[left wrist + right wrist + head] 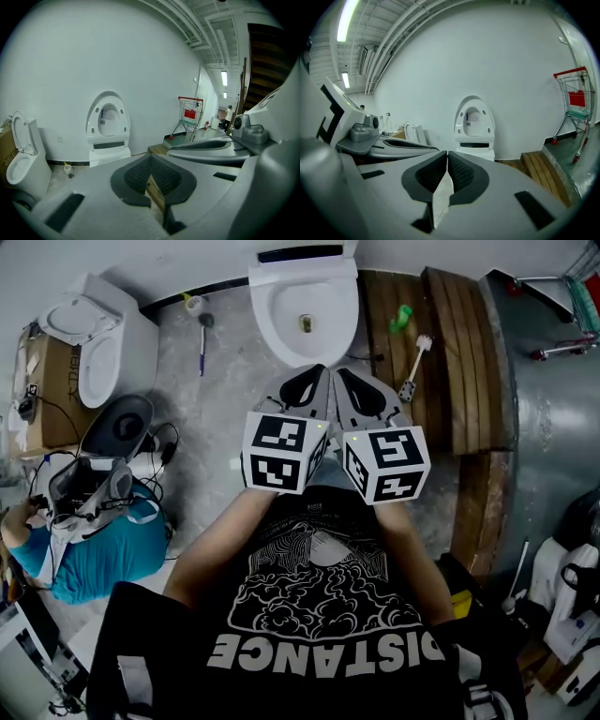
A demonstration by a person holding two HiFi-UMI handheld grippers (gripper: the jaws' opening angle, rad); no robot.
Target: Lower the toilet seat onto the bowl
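Observation:
The white toilet [303, 310] stands against the far wall, straight ahead, with its bowl uncovered. Its seat and lid [108, 123] stand upright against the wall, which the right gripper view also shows for the seat [474, 123]. My left gripper [317, 373] and right gripper [343, 376] are held side by side just short of the bowl's front rim, touching nothing. Both are shut, pads together with nothing between them, as seen on the left gripper [150, 161] and the right gripper [447, 159].
A second toilet [98, 343] with its lid up stands at the far left. A toilet brush [203, 334] lies on the floor between them. A wooden platform [441, 343] to the right carries a white brush [415, 357]. A person in blue [94, 549] crouches at the left. A red cart [576, 101] stands far right.

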